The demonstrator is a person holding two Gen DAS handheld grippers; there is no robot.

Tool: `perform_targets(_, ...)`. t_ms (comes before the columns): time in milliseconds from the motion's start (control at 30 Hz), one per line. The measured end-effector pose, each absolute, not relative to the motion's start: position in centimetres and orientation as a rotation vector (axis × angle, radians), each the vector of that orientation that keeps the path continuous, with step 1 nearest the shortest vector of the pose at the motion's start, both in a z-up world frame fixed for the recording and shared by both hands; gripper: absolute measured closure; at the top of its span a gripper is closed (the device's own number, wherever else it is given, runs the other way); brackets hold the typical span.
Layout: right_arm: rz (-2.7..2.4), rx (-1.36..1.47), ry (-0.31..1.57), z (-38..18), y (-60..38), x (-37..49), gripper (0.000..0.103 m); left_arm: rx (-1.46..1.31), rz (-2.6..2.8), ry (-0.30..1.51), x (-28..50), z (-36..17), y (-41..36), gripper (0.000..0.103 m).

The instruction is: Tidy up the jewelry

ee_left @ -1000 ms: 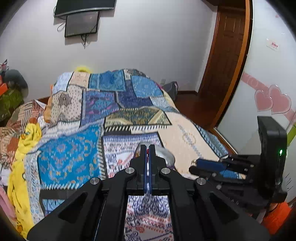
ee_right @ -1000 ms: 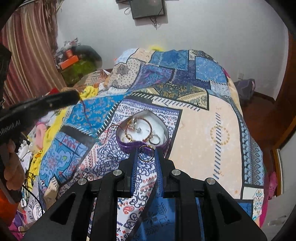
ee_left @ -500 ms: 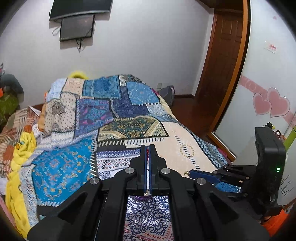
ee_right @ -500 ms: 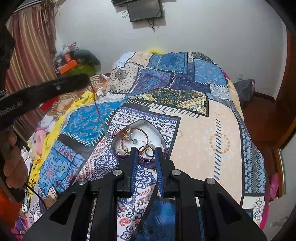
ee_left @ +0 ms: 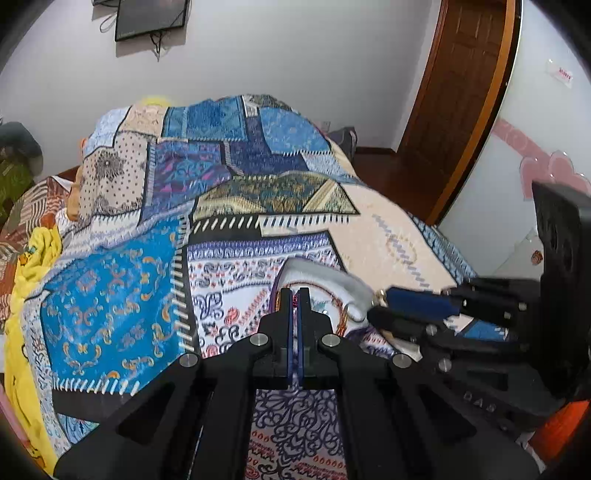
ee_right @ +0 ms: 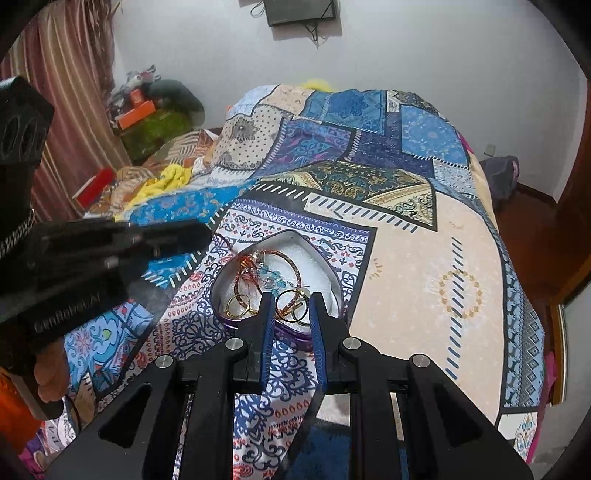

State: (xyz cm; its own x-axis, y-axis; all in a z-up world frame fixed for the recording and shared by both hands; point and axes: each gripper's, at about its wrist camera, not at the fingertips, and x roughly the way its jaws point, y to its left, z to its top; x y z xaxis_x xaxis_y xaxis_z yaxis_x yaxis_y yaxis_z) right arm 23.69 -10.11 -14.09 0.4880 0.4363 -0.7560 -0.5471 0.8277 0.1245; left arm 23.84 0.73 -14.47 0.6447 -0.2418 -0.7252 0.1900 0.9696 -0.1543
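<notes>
A purple heart-shaped box (ee_right: 325, 266) with a white lining lies on the patchwork bedspread (ee_right: 424, 251). It holds a braided red bracelet (ee_right: 284, 254), blue beads (ee_right: 273, 278) and gold rings (ee_right: 238, 306). My right gripper (ee_right: 291, 306) hovers over the box's near edge, shut on gold hoop rings (ee_right: 291, 301). My left gripper (ee_left: 294, 295) is shut on a thin red cord (ee_left: 294, 302) that hangs toward the box (ee_left: 325, 275). It shows as a black arm in the right wrist view (ee_right: 199, 236).
Yellow cloth (ee_left: 33, 251) and cluttered boxes (ee_right: 136, 110) lie left of the bed. A wooden door (ee_left: 461, 92) and floor are to the right. A dark screen (ee_right: 301, 11) hangs on the far wall.
Both grippers have come down over the heart box. The left one has carried the red cord in above the box; the right one has brought the gold hoops over its near edge.
</notes>
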Motion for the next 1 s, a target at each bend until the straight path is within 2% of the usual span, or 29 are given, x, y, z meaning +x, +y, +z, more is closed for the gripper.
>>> perform_targets(533,0.618,-0.171,0.945,-15.7,-8.7,25.0,0.086,-0.015,-0.259,0.882,22.2,-16.1,0.6,0.102)
perform_targets(700,0.623,-0.181,0.953,-15.6,-8.6,24.7,0.086,0.013,-0.247,0.893,21.9,-16.3,0.3,0.099)
perform_targets(867,0.618,-0.198,0.948,-15.1,-8.5,24.3,0.085,0.024,-0.215,0.897,21.4,-16.5,0.5,0.073)
perform_targets(1000,0.609,-0.213,0.928,-14.3,-8.7,23.7,0.083,0.021,-0.185,0.868,20.5,-15.6,1.0,0.072)
